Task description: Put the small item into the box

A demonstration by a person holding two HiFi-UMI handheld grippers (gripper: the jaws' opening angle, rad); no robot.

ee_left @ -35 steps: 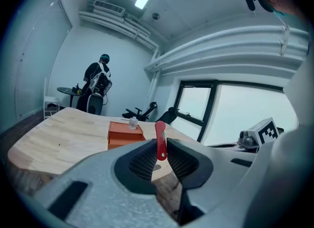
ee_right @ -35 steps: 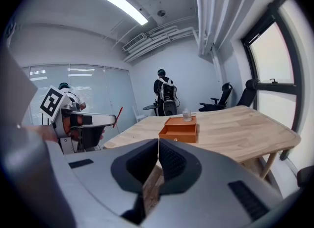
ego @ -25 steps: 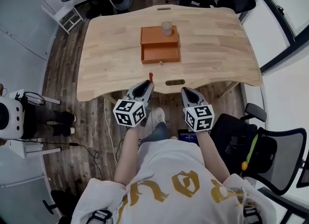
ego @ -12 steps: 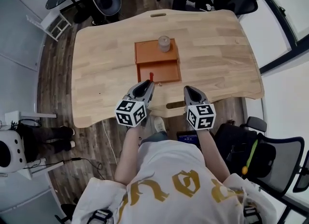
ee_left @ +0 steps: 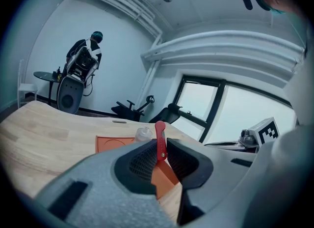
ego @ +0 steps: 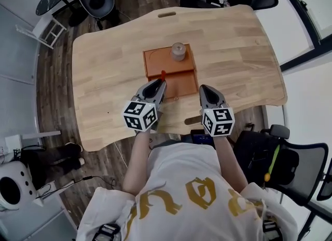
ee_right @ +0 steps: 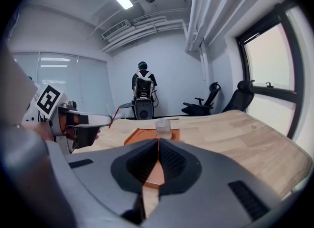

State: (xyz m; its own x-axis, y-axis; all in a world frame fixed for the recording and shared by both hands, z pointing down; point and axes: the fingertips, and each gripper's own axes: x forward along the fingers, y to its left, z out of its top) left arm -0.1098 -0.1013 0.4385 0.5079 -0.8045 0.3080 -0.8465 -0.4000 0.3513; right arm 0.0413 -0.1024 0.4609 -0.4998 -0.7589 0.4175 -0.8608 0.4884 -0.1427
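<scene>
We are gripping the small red item (ego: 163,74) in the left gripper (ego: 158,82), whose jaws are pressing on it from both sides. In the left gripper view the item (ee_left: 160,141) is standing upright between the jaws of the left gripper (ee_left: 159,157), and its rounded upper end is sticking out past the tips. From the head view, the item is hanging over the near half of the orange box (ego: 182,83), close to that half's left edge. We cannot tell whether it is touching the box.

We are holding the right gripper (ego: 205,89) just right of the box's near corner, level with the left one. In its own view the jaws of the right gripper (ee_right: 158,159) are meeting at the tips, with nothing between them.

The box is lying flat near the middle of the wooden counter (ego: 104,79). Its far half is showing a round groove, and a small pale jar (ego: 179,51) is standing on that half at the right. The near half is lying open as a shallow tray. The left gripper view is showing the box (ee_left: 115,143) and jar (ee_left: 143,133) beyond the jaws. The right gripper view is showing the box (ee_right: 142,136), the jar (ee_right: 163,128) and the left gripper (ee_right: 105,119) off to the left.
</scene>
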